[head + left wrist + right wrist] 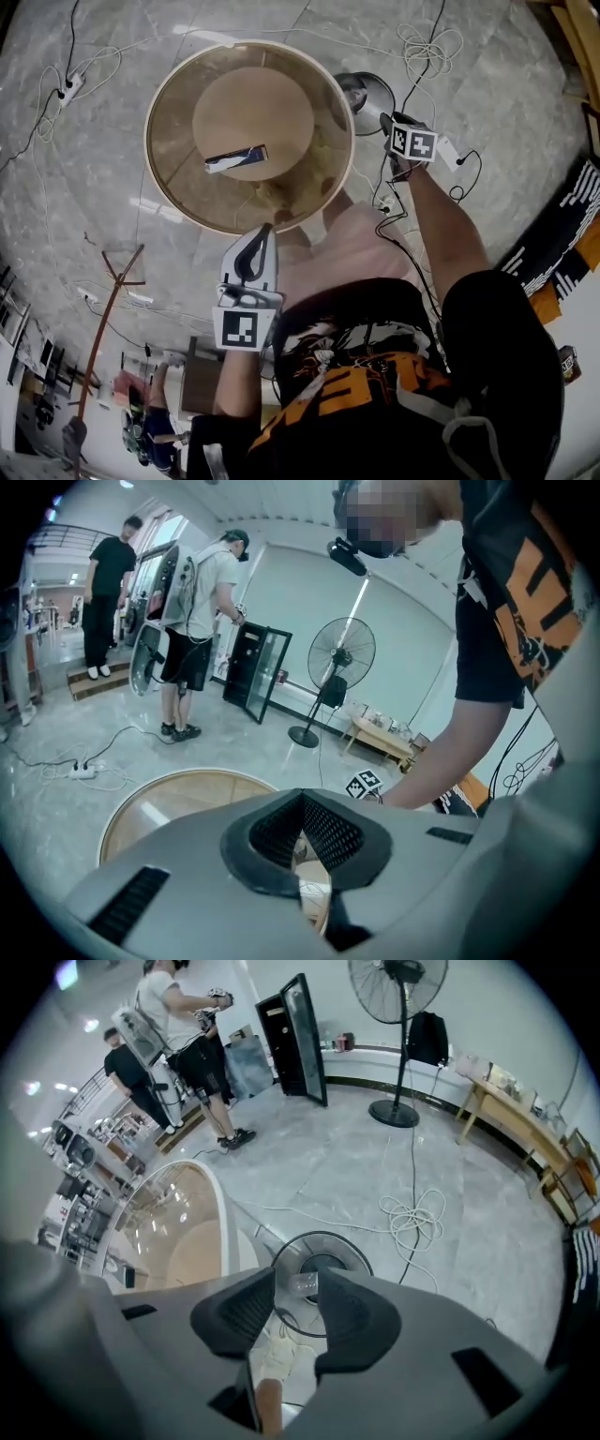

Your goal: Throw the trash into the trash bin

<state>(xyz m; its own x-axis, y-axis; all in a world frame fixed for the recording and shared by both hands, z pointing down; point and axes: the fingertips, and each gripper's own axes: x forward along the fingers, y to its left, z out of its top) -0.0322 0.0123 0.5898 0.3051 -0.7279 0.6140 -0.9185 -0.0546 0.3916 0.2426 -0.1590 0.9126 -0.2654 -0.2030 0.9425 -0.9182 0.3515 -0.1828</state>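
I have the right gripper [295,1302] spread over the bin [323,1234], wrapper [302,1285] inside (drop looks done), so next I'd open the pressed-together left gripper [263,232] for the packet [234,159] mid-desk [164,178].

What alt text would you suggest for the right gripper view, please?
The right claw, jaws apart, points down at a round trash bin on the grey floor, a clear piece of trash showing in the gap. A round wooden table lies left; a standing fan stands behind.
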